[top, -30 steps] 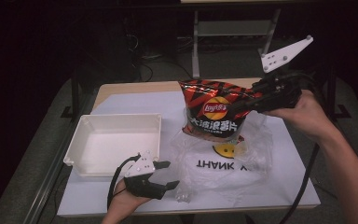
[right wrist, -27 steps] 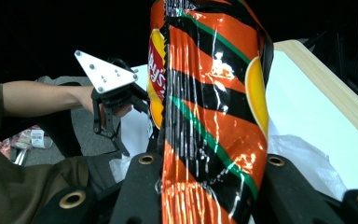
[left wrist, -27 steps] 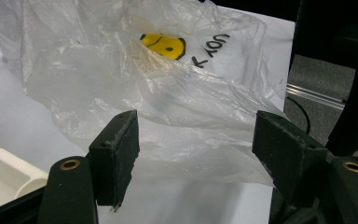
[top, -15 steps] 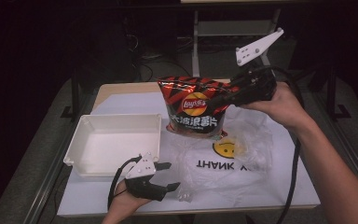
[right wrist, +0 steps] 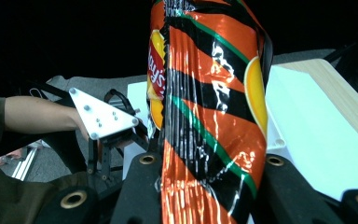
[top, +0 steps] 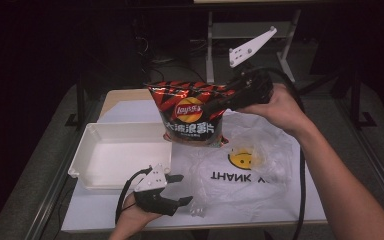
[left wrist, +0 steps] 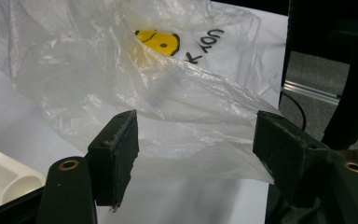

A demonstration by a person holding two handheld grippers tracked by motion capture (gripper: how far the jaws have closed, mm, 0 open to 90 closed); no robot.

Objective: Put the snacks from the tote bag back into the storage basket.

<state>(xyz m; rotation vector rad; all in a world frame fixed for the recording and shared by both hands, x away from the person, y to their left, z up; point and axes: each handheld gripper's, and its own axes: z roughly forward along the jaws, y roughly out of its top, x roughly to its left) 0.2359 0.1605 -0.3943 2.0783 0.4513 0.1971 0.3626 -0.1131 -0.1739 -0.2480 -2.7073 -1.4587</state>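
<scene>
The right gripper (top: 219, 102) was clamped on the chip bag (top: 192, 112), jaws pressed against both sides of the bag's upper part, as the right gripper view showed (right wrist: 205, 172). The bag hung in the air, clear of the table (top: 130, 111), above the near right corner of the white tray (top: 115, 155) and the far left edge of the plastic bag (top: 240, 170). Compared with a second earlier, the right hand had carried the chip bag leftward, from over the plastic bag toward the tray. The left gripper (top: 180, 189) had not shifted; it rested at the table's near edge, just right of the tray, its jaws standing apart and empty, pointing at the crumpled plastic bag (left wrist: 168, 93) lying just in front of them.
</scene>
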